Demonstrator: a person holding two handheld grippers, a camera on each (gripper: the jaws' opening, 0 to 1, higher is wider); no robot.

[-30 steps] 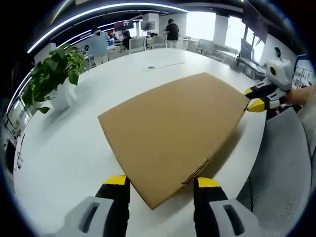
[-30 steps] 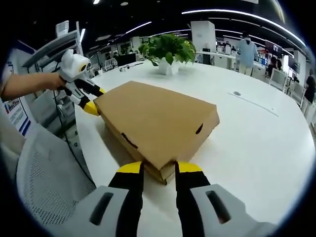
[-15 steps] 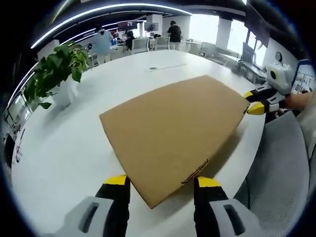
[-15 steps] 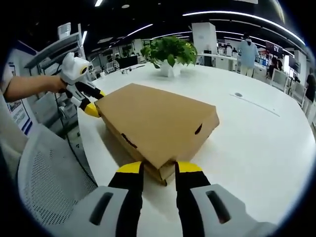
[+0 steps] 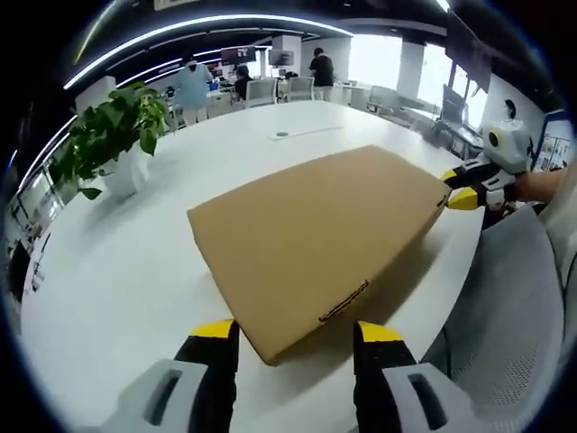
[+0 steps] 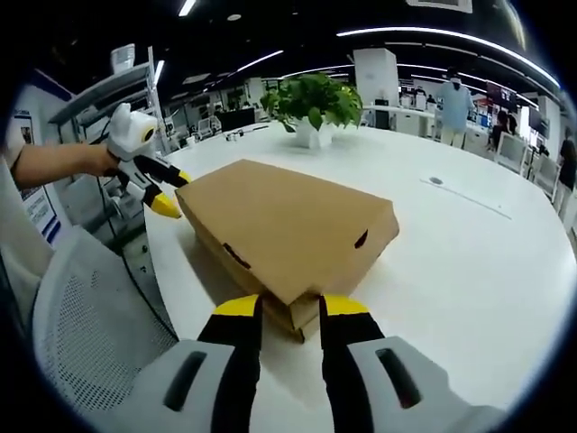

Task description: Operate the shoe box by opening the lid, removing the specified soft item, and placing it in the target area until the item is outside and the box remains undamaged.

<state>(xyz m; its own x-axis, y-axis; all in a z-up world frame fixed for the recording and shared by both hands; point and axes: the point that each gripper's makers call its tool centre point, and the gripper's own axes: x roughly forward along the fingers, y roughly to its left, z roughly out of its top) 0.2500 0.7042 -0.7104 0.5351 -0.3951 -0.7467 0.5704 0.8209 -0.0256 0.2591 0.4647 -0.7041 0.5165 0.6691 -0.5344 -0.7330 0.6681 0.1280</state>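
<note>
You have one cardboard shoe box (image 5: 311, 239) on the white desk (image 5: 126, 271), and one potted plant (image 5: 113, 135) at its far left. Two hand-held grippers: your left hand-held gripper (image 5: 293, 336) and your right hand-held gripper (image 6: 288, 311). One mesh chair (image 6: 86, 316) sits near you. Three people (image 5: 192, 86) stand far off.

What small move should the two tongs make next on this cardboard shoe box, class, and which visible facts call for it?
Probably lift the lid's front edge with both tongs together. The shoe box lies closed on the white table, lid still down. The left tongs and the right tongs each stand open at a near corner of the box, so an even, gentle raise should spare the cardboard.
</note>
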